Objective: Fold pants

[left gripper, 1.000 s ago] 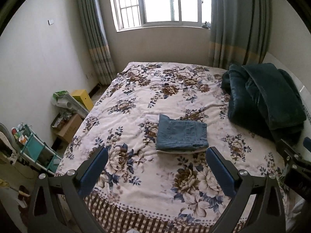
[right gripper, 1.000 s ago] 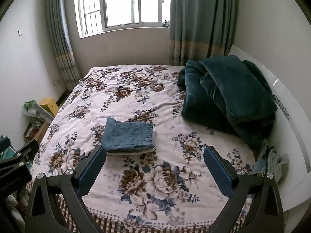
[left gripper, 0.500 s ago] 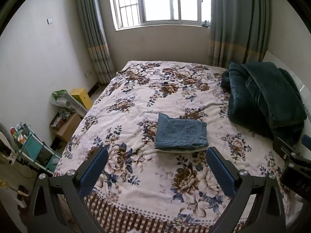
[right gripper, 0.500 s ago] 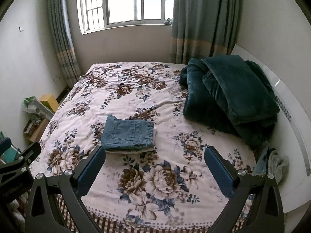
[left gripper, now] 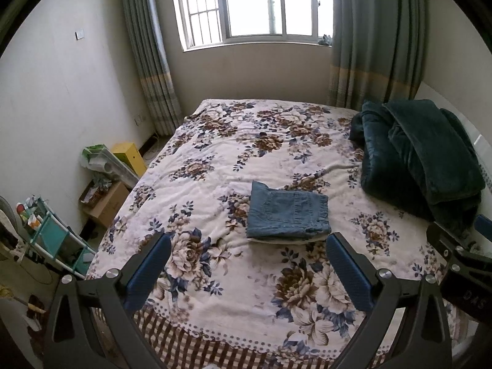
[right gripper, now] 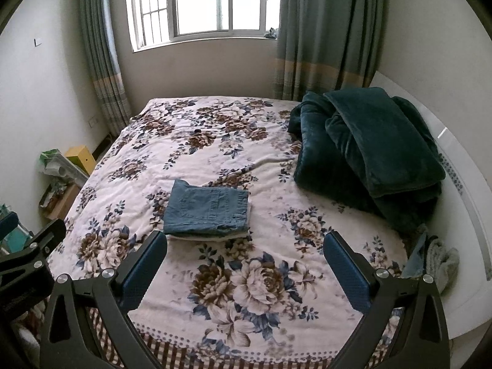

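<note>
Both my tongs were spread wide and empty, above the near edge of the floral-print bedspread (left gripper: 215, 166). Left gripper (left gripper: 247, 264): blue pads well apart, nothing between them. Right gripper (right gripper: 246, 261): same. The folded blue denim pants (left gripper: 287, 212) lay flat as a compact rectangle mid-bed, back pocket up, on top of a thin white folded layer, just beyond both sets of fingertips, untouched. A dark green plush blanket (right gripper: 369, 144) sat heaped at the far right.
</note>
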`<state>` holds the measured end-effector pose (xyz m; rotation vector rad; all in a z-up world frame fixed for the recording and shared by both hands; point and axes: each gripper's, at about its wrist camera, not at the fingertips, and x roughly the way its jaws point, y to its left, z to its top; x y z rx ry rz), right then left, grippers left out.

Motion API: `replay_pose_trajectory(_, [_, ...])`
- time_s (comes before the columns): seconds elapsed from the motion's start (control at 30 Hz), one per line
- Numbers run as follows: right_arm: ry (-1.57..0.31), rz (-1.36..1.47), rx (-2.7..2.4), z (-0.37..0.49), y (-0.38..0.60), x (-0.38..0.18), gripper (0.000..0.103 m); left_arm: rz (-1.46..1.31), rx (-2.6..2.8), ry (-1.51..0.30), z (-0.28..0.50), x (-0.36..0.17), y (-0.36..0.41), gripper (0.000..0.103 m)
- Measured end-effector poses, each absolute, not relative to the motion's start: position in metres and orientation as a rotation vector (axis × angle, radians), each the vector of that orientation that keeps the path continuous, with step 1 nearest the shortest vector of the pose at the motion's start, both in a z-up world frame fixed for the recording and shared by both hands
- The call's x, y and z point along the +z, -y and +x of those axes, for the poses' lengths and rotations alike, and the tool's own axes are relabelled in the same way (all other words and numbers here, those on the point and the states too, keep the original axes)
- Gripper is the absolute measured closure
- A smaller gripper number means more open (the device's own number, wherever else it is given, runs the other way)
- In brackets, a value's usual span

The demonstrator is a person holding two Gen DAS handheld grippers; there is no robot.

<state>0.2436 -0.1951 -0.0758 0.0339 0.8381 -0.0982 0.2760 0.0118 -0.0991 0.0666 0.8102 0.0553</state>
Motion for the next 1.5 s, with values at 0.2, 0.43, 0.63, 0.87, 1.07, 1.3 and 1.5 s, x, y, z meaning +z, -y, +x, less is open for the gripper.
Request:
replay_pose_trajectory(0.2, [-0.83,0.032,-0.091,0.242,0.188,-0.078,0.0,0.065,0.06,-0.805,0.275,-0.099,-0.012,0.0])
replay_pose_trajectory(0.43, [-0.823,0.033,-0.081,0.244,0.183,-0.077,0.0,0.066,0.066,-0.79,0.276,-0.099,-0.009,0.0])
replay_pose_trajectory(0.63, [-0.822,0.039,-0.079,0.244,0.185,-0.077,0.0,0.068,0.072,-0.772,0.273,-0.096,-0.008,0.0])
replay_pose_trajectory(0.87, [-0.813,0.042,-0.073,0.243,0.184,-0.073,0.0,0.076,0.07,-0.759,0.269,-0.093,-0.006,0.0])
replay_pose_trajectory(1.07, [-0.813,0.044,-0.073,0.243,0.184,-0.072,0.0,0.073,0.068,-0.758,0.267,-0.093,-0.004,0.0])
replay_pose_trajectory(1.3, [-0.811,0.044,-0.072,0.243,0.183,-0.071,0.0,0.072,0.072,-0.755,0.265,-0.091,-0.005,0.0])
replay_pose_trajectory(1.5, [-0.813,0.046,-0.07,0.242,0.185,-0.072,0.0,0.072,0.071,-0.754,0.265,-0.091,-0.005,0.0])
